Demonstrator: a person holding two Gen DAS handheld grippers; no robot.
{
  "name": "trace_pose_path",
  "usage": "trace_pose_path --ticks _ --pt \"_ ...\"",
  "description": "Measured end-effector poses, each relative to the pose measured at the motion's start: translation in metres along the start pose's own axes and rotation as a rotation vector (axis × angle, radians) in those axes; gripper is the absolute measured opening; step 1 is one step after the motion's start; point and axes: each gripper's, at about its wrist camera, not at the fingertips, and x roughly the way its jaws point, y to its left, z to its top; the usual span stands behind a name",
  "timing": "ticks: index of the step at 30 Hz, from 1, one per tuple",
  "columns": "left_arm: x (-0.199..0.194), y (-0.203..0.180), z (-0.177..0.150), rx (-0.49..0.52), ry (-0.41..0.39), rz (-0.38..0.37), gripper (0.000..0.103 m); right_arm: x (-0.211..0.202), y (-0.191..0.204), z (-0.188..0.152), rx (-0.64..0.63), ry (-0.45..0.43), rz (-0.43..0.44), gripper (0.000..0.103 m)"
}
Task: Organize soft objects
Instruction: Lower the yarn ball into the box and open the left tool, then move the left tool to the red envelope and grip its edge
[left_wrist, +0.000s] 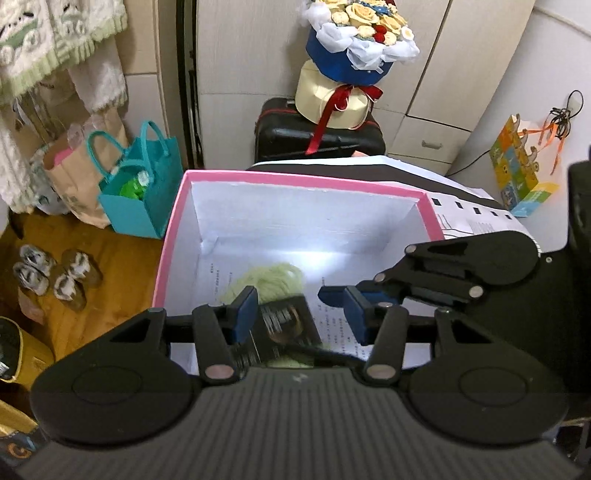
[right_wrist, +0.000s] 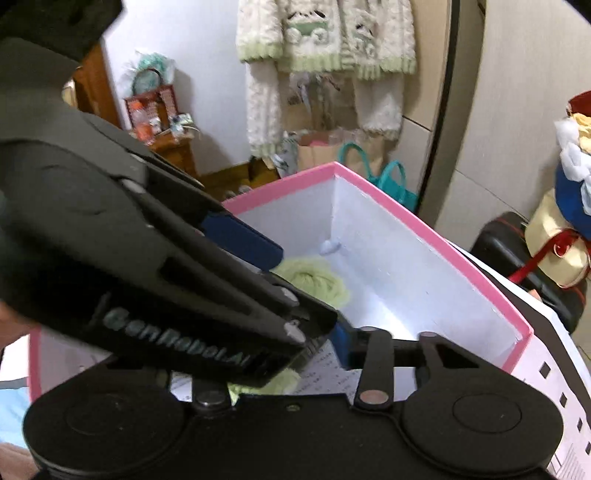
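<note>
Looking down past the left gripper (left_wrist: 299, 314), I see its blue pads (left_wrist: 245, 314) standing partway apart inside the pink-rimmed box (left_wrist: 295, 181). They sit astride a pale green skein with a dark label band (left_wrist: 284, 325). The pad on the left of the view lies against the label's edge, while the other stands clear of it with white paper showing between, so nothing is pinched.

The right gripper (left_wrist: 332, 294) reaches in from the right, its tip just beside the left one's far pad. Its fingers look narrow from the side, but I cannot tell whether they are closed or hold anything; in its own view the left gripper's black body crosses in front and hides one finger.

The labelled skein rests on printed paper (left_wrist: 340, 325) lining the box floor. Just beyond it a second, loose pale green skein (left_wrist: 273, 277) lies near the middle of the floor. The box stands on a black-and-white printed sheet (left_wrist: 461, 206).

Farther off, teal bags (left_wrist: 147, 192) sit on the floor at the box's left, with furry slippers (left_wrist: 55, 277) on the wooden boards. Behind the box is a black suitcase (left_wrist: 317, 133) carrying a cream round box and a flower bouquet (left_wrist: 362, 29). A colourful gift bag (left_wrist: 517, 170) stands to the right, and fleecy garments (left_wrist: 55, 37) hang on the left wall.
</note>
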Motion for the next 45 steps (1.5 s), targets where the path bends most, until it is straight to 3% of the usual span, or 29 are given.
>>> trace_pose_path --ticks 6,15,23,27,33,45 --pt "-0.022 -0.004 -0.012 0.013 -0.057 0.012 0.051 -0.018 0.004 -0.01 0.032 -0.04 -0.009 0.043" --pt "-0.082 -0.014 -0.042 0.072 -0.13 0.008 0.061 -0.078 0.029 -0.037 0.059 -0.103 -0.072 0.057" --pt "-0.147 -0.03 -0.073 0.142 -0.212 -0.042 0.07 -0.146 0.06 -0.064 0.088 -0.2 -0.122 0.071" --pt "-0.178 -0.043 -0.092 0.19 -0.255 -0.069 0.073 -0.177 0.072 -0.078 0.111 -0.239 -0.137 0.074" --pt "-0.211 -0.063 -0.122 0.242 -0.272 -0.128 0.077 -0.214 0.091 -0.1 0.117 -0.272 -0.137 0.077" --pt "-0.243 -0.107 -0.179 0.34 -0.293 -0.16 0.089 -0.266 0.12 -0.167 0.117 -0.311 -0.207 0.086"
